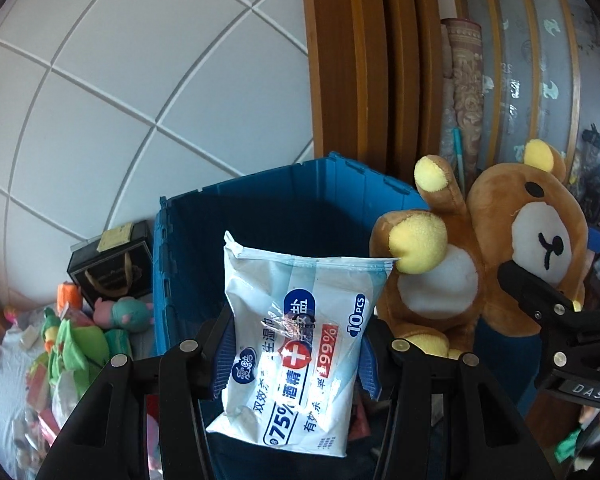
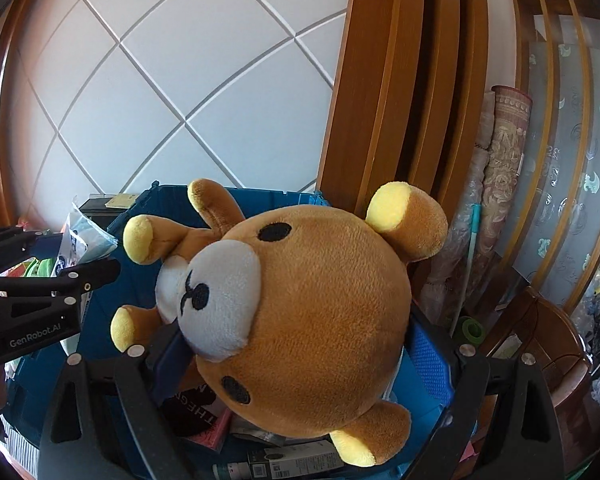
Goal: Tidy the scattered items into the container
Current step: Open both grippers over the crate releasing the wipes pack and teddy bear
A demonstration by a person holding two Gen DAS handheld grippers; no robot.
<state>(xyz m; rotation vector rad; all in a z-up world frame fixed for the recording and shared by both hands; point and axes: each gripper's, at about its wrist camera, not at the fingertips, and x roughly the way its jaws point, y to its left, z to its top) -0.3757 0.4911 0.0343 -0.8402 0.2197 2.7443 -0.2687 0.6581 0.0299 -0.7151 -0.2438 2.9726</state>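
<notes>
A wipes pack is clamped in the left tool; a teddy bear is gripped wide in the right tool. Both are held at the blue bin. Release over its opening is judged next.

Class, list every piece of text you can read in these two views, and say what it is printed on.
"75%", "99%", "10 PCS", "open": wet wipes pack; its Chinese print is only partly legible.
"DAS": right gripper.
"GenRobot.AI": left gripper.
"THE G...": pink book, partly hidden.
Carton small print: unreadable.
</notes>
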